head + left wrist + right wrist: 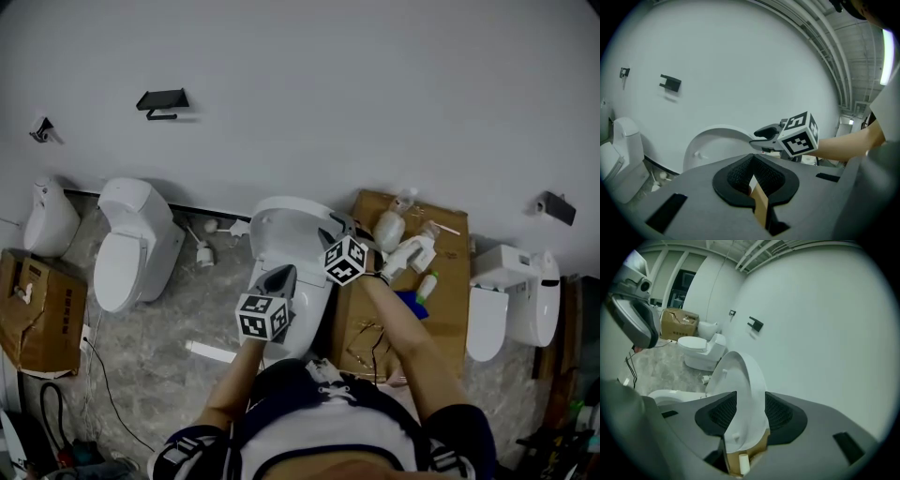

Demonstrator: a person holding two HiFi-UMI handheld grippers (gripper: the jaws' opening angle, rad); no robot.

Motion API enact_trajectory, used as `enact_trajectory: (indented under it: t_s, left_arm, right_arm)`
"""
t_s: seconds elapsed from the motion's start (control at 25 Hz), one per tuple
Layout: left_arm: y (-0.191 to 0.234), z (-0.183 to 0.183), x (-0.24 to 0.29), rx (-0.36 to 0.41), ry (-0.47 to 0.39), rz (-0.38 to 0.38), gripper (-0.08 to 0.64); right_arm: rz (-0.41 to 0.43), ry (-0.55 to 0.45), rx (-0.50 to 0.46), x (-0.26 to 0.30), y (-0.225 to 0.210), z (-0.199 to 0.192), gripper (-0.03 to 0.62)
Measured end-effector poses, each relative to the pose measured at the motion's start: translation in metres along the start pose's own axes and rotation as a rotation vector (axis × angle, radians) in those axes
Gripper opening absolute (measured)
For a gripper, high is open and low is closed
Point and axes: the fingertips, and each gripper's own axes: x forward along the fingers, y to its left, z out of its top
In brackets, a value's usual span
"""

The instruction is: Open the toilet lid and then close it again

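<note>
Two tongs differ: the right tongs, jaws apart, straddle the rim of the upright toilet lid, likely to tip it shut, while the left tongs hover closed and empty.

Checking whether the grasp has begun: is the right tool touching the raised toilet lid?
Cannot tell. The right gripper view shows the toilet lid between the open jaws of the right tool, but no clear gap or contact at either pad.
</note>
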Motion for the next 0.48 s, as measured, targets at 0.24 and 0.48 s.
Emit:
enact_trajectory:
  t_s: [0.24, 0.48]
  left_arm:
    - [0.002, -0.009, 0.001, -0.012, 0.016, -0.005, 0.006]
    - [0.005, -0.021, 0.003, -0.028, 0.044, -0.008, 0.006]
  right_arm:
    - [-0.022, 0.068, 0.007, 0.019, -0.011, -0.015, 0.147]
    - [-0.043, 0.044, 0.133, 0.021, -0.02, -0.014, 0.098]
